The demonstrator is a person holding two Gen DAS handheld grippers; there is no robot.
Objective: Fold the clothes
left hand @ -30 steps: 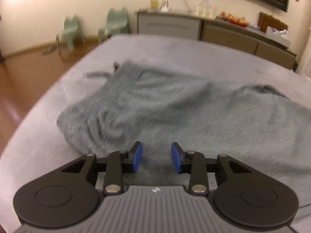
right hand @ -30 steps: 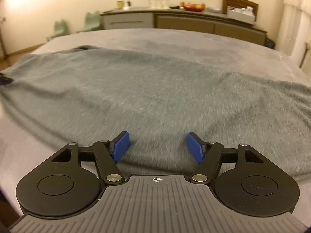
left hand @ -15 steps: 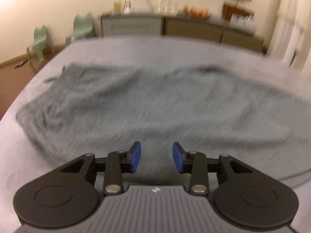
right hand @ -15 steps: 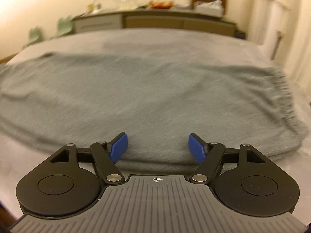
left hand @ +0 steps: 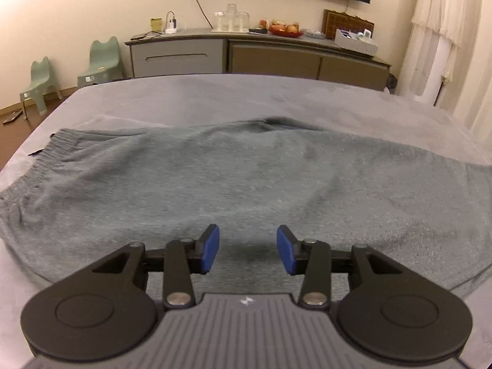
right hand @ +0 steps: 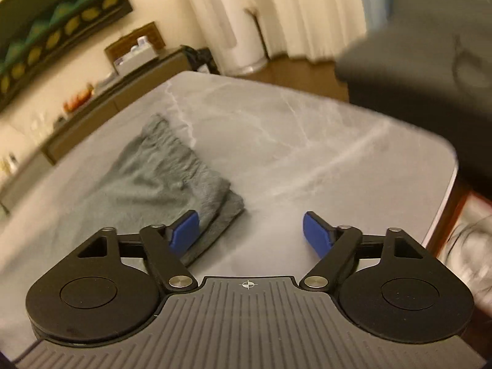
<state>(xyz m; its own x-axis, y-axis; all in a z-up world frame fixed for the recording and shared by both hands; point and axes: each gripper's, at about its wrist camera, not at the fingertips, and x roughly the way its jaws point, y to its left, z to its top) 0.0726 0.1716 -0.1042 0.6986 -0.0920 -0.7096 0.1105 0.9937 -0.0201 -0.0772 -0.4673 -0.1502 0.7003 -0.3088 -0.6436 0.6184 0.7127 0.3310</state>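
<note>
Grey sweatpants (left hand: 246, 178) lie flat across the grey table, waistband at the left (left hand: 58, 144), legs running off to the right. My left gripper (left hand: 247, 253) is open and empty, low over the near edge of the pants at their middle. In the right wrist view the cuff end of the pants (right hand: 172, 178) lies left of centre, one leg stacked on the other. My right gripper (right hand: 250, 233) is open and empty, just right of the cuffs, with its left fingertip (right hand: 184, 230) over the cuff edge.
A sideboard (left hand: 255, 55) with jars, fruit and boxes stands against the far wall. Two green child chairs (left hand: 101, 61) stand at the left. The marble table's right corner (right hand: 442, 160) is near, with a dark chair (right hand: 430, 61) beyond it.
Both grippers have swung to the right along the pants. The right gripper has gone from the middle of the pants to the cuff end. Both stayed open.
</note>
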